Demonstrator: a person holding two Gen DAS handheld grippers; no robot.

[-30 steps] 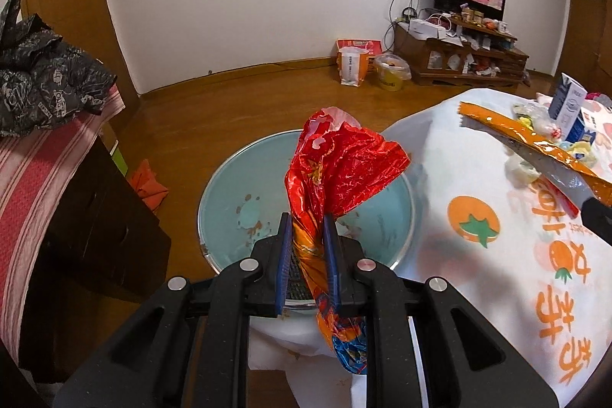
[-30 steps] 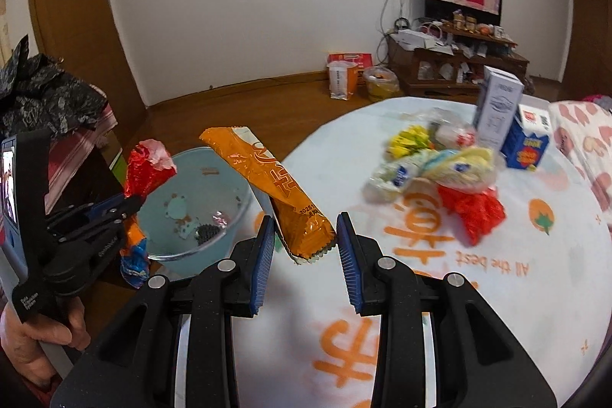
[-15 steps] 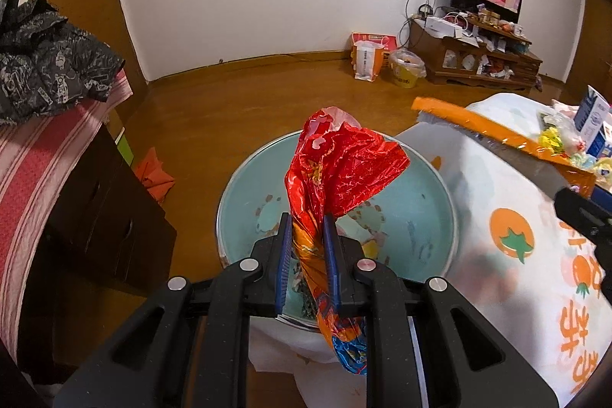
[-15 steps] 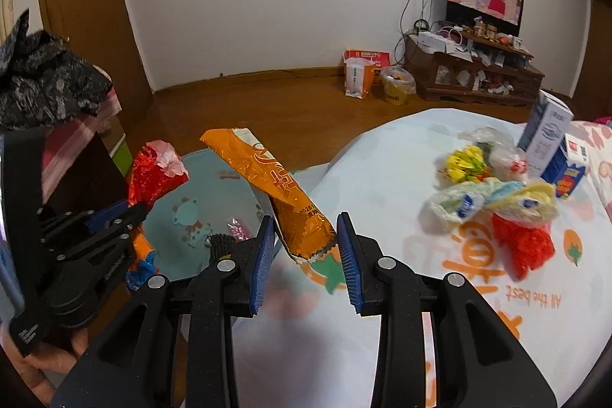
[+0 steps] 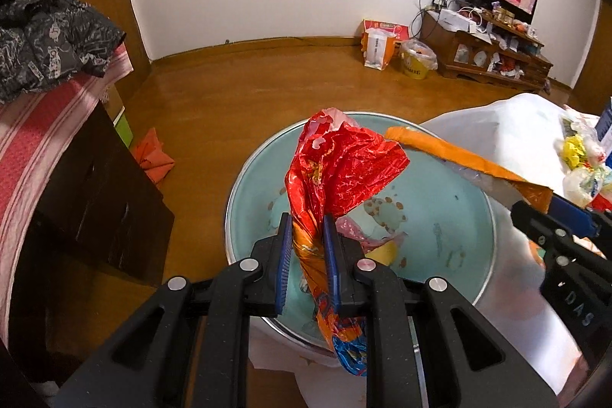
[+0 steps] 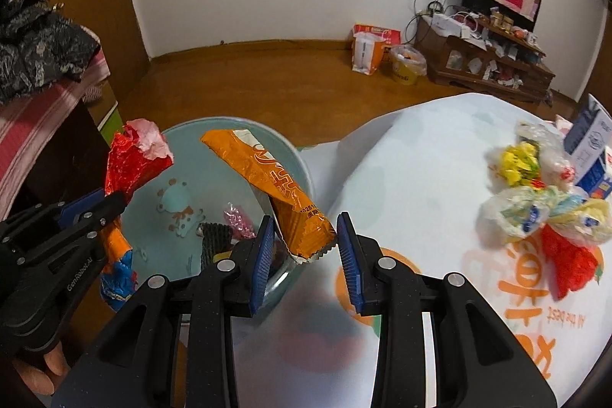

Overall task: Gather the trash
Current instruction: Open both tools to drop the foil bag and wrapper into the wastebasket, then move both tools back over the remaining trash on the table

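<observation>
With the left hand-held gripper (image 5: 304, 257) clenched on the red wrapper (image 5: 340, 174) and the right hand-held gripper (image 6: 306, 249) pinching the orange wrapper (image 6: 273, 180), both over the basin (image 5: 440, 201), each should release only once well inside its rim.

Home living room, TV cabinet (image 5: 493, 62), tablecloth (image 6: 420, 178)

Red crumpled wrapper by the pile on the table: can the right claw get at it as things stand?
Probably not yet. The right claw is shut on the orange wrapper over the basin; the red crumpled wrapper lies uncovered at the table's far side, so nothing else blocks it.
</observation>
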